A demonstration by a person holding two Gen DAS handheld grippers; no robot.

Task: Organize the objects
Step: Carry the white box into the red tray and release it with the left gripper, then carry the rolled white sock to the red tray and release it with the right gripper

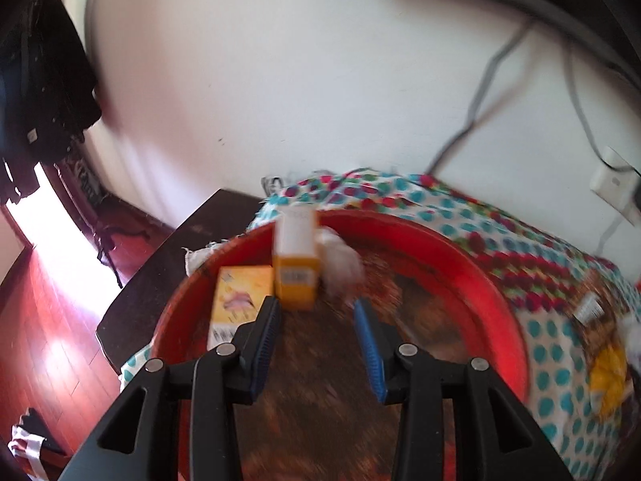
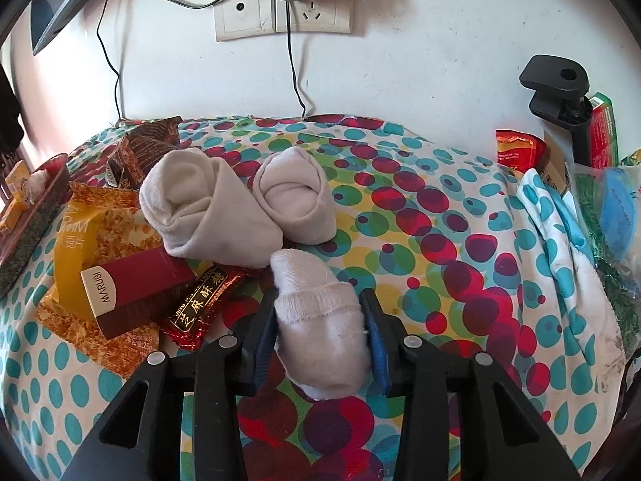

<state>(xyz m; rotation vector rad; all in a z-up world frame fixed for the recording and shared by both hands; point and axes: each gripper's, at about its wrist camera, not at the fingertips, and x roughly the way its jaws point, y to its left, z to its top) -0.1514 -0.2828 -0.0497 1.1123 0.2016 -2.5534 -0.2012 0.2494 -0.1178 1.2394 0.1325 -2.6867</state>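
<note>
The rolled sock (image 2: pixel 320 328) sits between the right tongs (image 2: pixel 320 316), whose pads press its sides, low over the spotted cloth (image 2: pixel 460 208). To do this well, keep the squeeze firm and lift straight, clear of the two socks (image 2: pixel 208 204) and snack packets (image 2: pixel 104 240) beside it. The left tongs (image 1: pixel 316 312) stand narrowly apart and empty over the red tray (image 1: pixel 480 276), which holds two yellow boxes (image 1: pixel 296 268) and something white. That view is blurred; the tray's near rim is hidden.

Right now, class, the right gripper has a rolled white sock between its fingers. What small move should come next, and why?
Probably lift the rolled sock clear of the dotted cloth. The right gripper is shut on it, and two more sock rolls lie just beyond, so rising first avoids dragging into them.
</note>
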